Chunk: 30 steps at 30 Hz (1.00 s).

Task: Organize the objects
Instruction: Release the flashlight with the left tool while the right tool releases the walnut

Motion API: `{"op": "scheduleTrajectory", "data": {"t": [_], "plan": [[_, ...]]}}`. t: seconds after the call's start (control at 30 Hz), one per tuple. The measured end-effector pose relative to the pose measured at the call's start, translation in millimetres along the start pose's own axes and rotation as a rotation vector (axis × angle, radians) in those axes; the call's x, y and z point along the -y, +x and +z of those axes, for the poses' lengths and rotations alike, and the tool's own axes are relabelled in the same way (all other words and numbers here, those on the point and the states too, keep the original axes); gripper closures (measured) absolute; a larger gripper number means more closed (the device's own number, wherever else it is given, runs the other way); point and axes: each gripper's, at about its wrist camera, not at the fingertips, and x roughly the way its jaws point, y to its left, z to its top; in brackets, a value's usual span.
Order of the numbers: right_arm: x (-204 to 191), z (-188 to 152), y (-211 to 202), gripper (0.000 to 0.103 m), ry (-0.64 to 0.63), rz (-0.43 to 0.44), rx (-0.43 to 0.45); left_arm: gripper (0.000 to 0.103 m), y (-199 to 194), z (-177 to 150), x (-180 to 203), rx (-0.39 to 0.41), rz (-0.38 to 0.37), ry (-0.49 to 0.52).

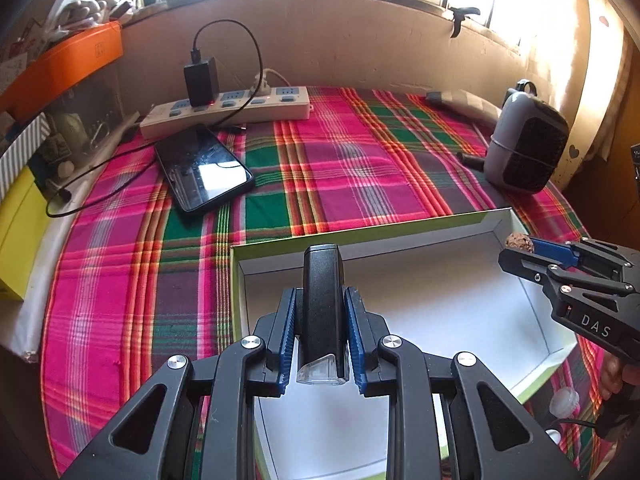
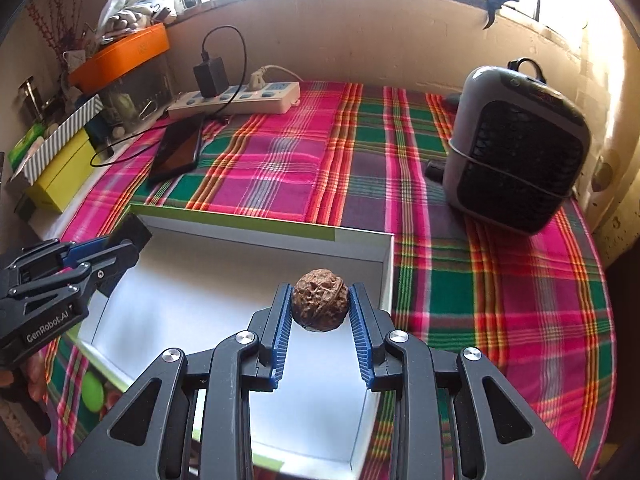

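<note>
Walnut [image 2: 319,301] in right tool [image 2: 320,300] above box [image 2: 260,236]

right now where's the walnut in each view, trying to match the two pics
Left wrist view: the walnut sits at the right edge, small, pinched at the tip of the right gripper, over the far right corner of the white box.
Right wrist view: the walnut is low in the centre, large, between the blue pads.
Shared landmark: the grey heater stands on the plaid cloth behind the box, to the right.
</note>
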Motion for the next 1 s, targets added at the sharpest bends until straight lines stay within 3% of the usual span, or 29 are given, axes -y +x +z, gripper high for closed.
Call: {"op": "scheduleTrajectory", "data": {"t": [0.37,1.0], "plan": [[0,7,26,0.073,-0.006,-0.01,-0.047,0.081,18,2,-5,-0.031,0.017,0.002],[-8,7,35,0.073,-0.031,-0.041,-0.044,0.081,22,3,-7,-0.029,0.016,0.002]]}}
